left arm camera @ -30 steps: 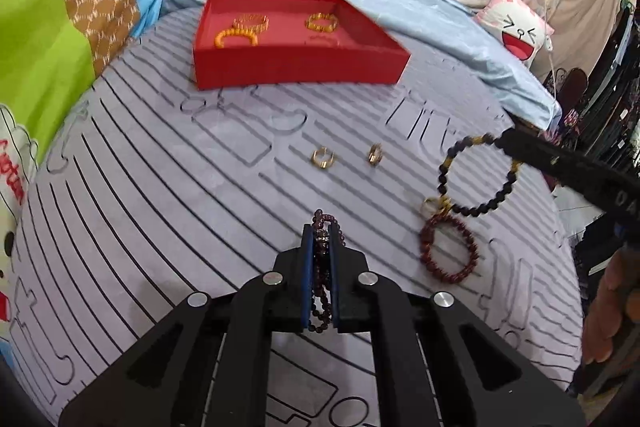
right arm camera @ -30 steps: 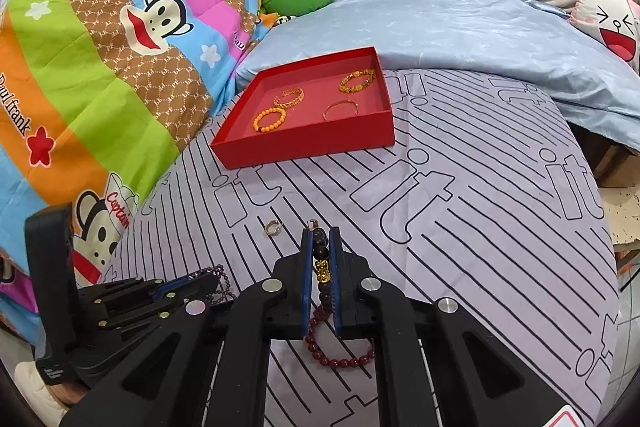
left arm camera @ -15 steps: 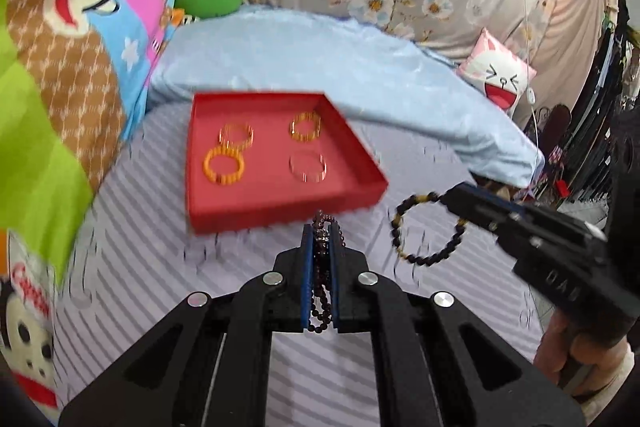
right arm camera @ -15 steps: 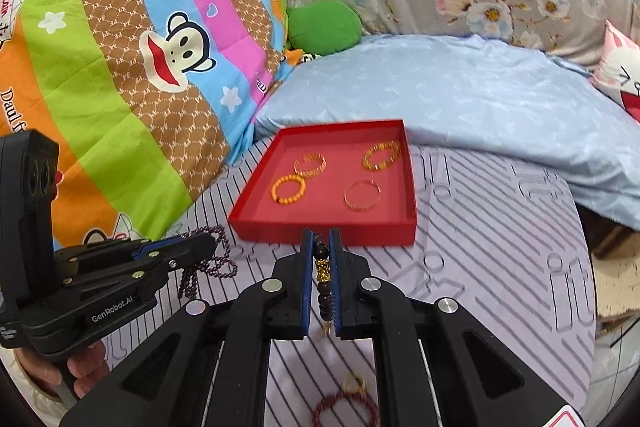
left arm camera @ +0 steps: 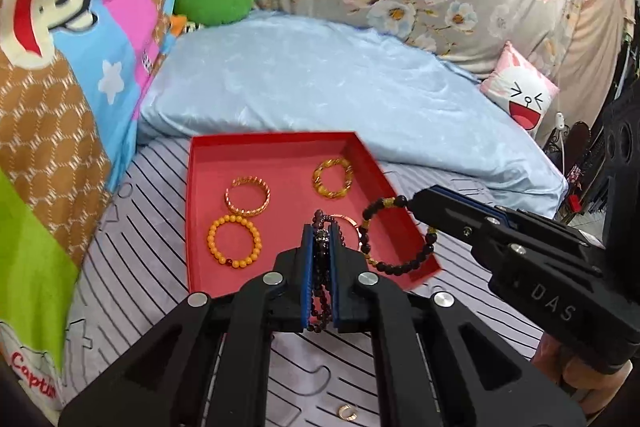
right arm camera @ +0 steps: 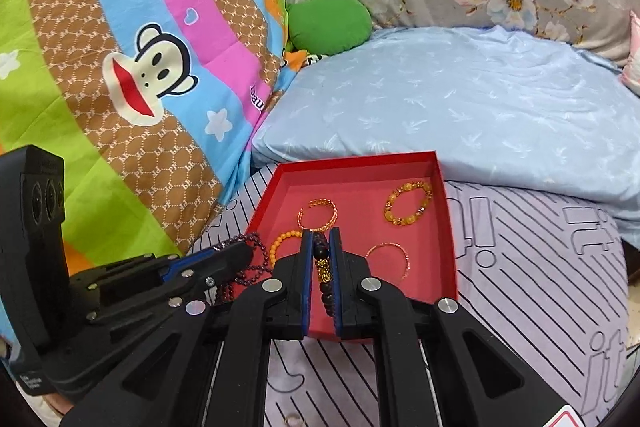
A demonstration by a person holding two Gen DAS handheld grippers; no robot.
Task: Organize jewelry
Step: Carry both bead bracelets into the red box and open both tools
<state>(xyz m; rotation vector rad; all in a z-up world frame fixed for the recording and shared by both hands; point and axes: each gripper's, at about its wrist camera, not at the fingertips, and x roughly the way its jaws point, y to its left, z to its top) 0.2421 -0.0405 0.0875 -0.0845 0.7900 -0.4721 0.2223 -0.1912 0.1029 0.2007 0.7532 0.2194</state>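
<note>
Grippers are hovering at the red tray (left arm camera: 196, 227) in mid-frame: the left gripper (left arm camera: 320, 239) is pinching a dark purple bead strand (left arm camera: 320, 287), while the right gripper (right arm camera: 320, 251) is clamping a black bracelet (left arm camera: 394, 269) that is dangling over the tray's lower-right corner.

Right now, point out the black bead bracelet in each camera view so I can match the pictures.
Left wrist view: black bead bracelet hangs right of centre from the right gripper, over the red tray's near right corner.
Right wrist view: bracelet at centre, pinched between the fingers.
Shared landmark: the orange bead bracelet.
</note>
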